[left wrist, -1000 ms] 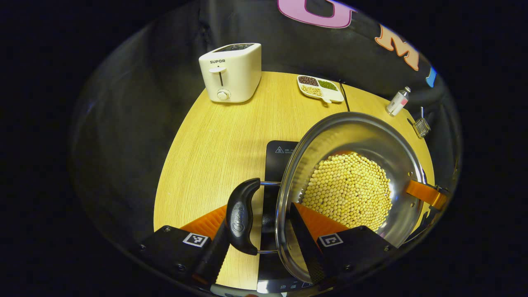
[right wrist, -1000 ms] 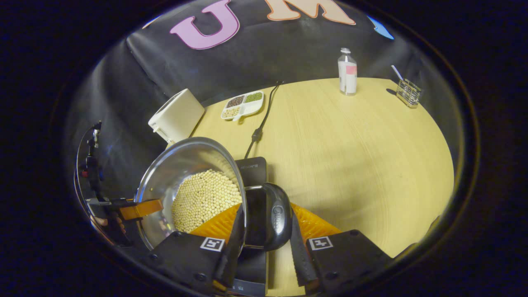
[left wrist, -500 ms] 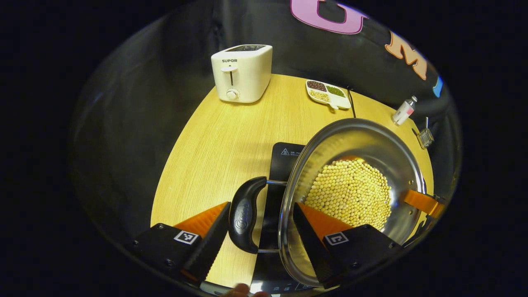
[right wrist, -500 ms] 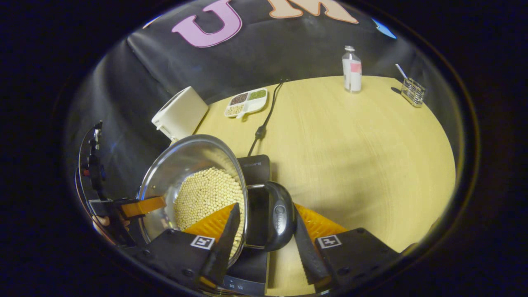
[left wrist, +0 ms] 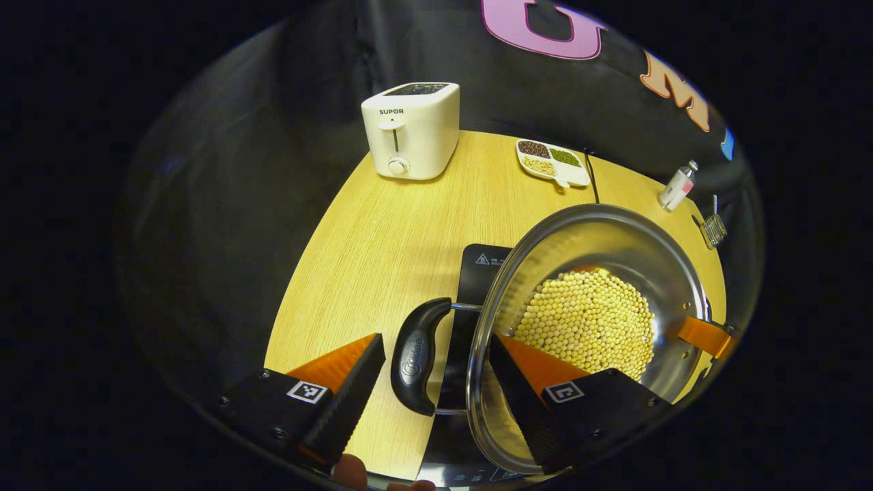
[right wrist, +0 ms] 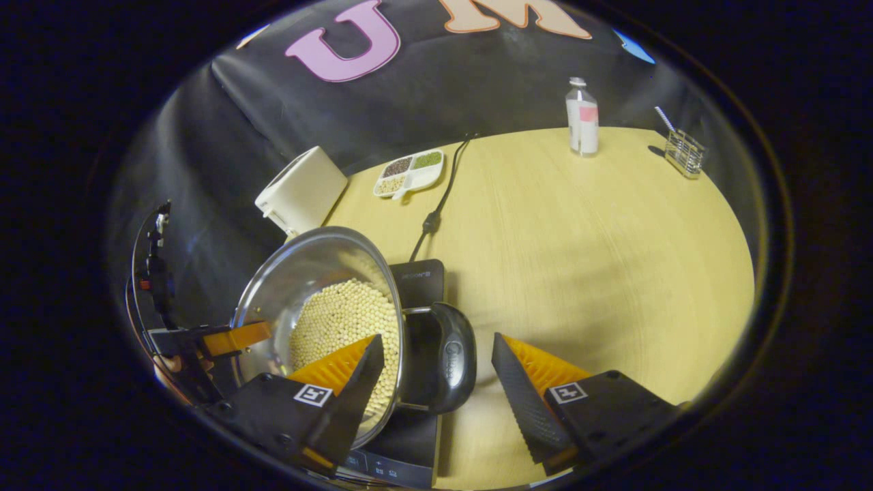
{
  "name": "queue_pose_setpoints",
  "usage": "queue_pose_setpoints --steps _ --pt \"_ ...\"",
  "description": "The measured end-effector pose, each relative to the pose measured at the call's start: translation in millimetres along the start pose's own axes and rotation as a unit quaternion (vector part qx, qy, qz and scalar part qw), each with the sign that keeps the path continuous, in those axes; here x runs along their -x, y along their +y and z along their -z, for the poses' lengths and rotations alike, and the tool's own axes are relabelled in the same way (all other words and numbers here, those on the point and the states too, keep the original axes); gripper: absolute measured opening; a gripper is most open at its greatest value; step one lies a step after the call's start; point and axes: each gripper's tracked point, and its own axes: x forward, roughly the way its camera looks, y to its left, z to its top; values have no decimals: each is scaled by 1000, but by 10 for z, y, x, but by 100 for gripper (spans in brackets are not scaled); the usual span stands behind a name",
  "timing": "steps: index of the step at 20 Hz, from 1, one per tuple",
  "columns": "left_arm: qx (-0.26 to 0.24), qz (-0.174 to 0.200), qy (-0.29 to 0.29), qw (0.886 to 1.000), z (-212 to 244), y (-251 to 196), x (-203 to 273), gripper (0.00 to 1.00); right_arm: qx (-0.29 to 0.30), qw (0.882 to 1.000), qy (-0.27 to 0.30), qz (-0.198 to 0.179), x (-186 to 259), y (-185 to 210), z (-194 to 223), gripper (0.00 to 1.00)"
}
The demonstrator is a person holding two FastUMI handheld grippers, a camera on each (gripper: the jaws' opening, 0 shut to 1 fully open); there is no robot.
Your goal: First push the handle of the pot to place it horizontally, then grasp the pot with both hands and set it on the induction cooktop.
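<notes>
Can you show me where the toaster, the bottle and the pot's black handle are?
toaster (left wrist: 411,129): left gripper view, front face.
bottle (right wrist: 582,117): right gripper view, label.
pot's black handle (right wrist: 450,357): right gripper view, grip middle.

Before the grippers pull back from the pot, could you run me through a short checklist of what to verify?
1. Pot on the induction cooktop: it looks so, ok.
2. Left gripper open, fingers apart from the left handle: ok.
3. Right gripper open, apart from the right handle: ok.
4. Beans in the pot, none spilled on the table: ok.
5. Pot centred on the cooktop: cannot tell.
6. Cooktop cord away from the grippers: ok.
</notes>
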Motion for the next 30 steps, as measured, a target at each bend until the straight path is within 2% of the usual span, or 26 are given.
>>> queue_pose_setpoints --steps 2,8,9,11,12,17,21,22,26,28,30 --pt "-3 0 -1 1000 8 -43 38 100 2 1000 0 -3 17 1 1 95" --pt "-9 -18 -22 1000 -61 -67 178 99 0 1000 -12 -14 122 -45 -59 95" --pt "-9 -21 -24 999 -61 -62 211 99 -1 1000 -13 -16 138 -58 -61 99" --pt "-9 -27 -28 999 -60 -54 279 99 -6 1000 -17 -20 166 -87 -70 99" --pt "-9 -31 -31 999 -67 -51 313 99 -6 1000 -19 -22 185 -107 -76 95" --pt "-6 -41 -56 998 -90 -183 517 99 -15 998 -40 -38 378 -216 -119 96" --pt "-19 -26 -101 994 -201 -549 804 99 1 997 -81 -8 662 -508 -351 94" --pt "-28 -23 -118 992 -270 -656 888 99 17 995 -97 12 762 -636 -441 99" --pt "-57 1 -200 978 -705 -1161 1334 98 87 976 -182 77 1264 -954 -906 99" --pt "-65 14 -242 968 -954 -1392 1586 98 117 960 -231 107 1560 -1037 -1171 99" --pt "-67 25 -293 953 -1191 -1581 1844 98 143 939 -287 127 1949 -1065 -1487 98"
